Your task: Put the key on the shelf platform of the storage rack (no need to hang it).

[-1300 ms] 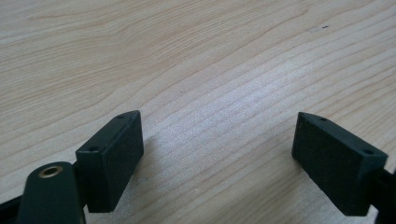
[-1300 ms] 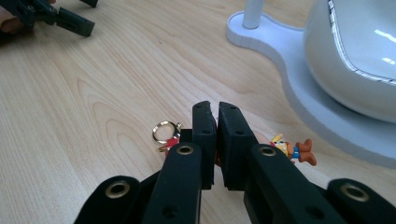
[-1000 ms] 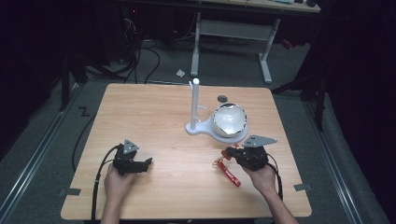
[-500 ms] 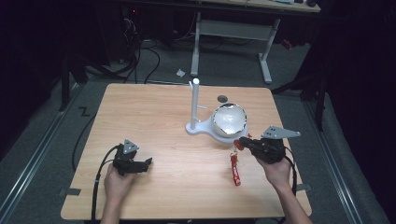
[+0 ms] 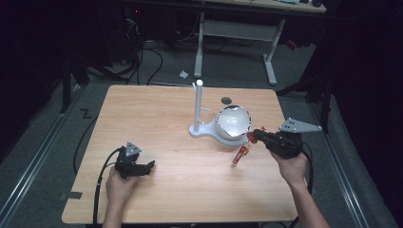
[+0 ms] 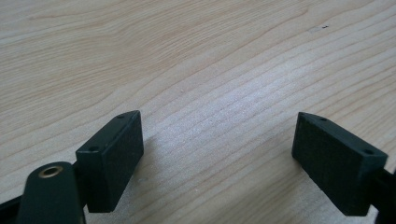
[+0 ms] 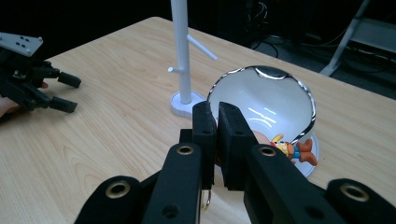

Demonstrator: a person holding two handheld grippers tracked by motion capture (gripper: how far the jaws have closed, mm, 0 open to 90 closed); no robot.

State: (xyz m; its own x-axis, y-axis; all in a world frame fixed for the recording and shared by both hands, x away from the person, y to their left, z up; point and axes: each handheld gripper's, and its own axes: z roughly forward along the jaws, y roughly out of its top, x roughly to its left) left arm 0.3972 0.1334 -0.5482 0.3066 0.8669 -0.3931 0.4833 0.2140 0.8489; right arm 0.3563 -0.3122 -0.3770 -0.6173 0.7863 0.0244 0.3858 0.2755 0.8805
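The toy [image 5: 242,153], a small red and yellow figure on a strap, hangs from the right gripper [image 5: 257,136], whose jaws are pinched together on its top end. Its long axis slants down and to the left in the high view, its lower end at or just above the table [image 5: 157,118]; I cannot tell if it touches. It sits just in front of the bowl [image 5: 233,122], a shiny tilted bowl with a white inside, resting on the base of the white stand [image 5: 198,109]. Nothing lies inside the bowl. The left gripper [image 5: 149,166] rests well apart on the table, jaws wide apart.
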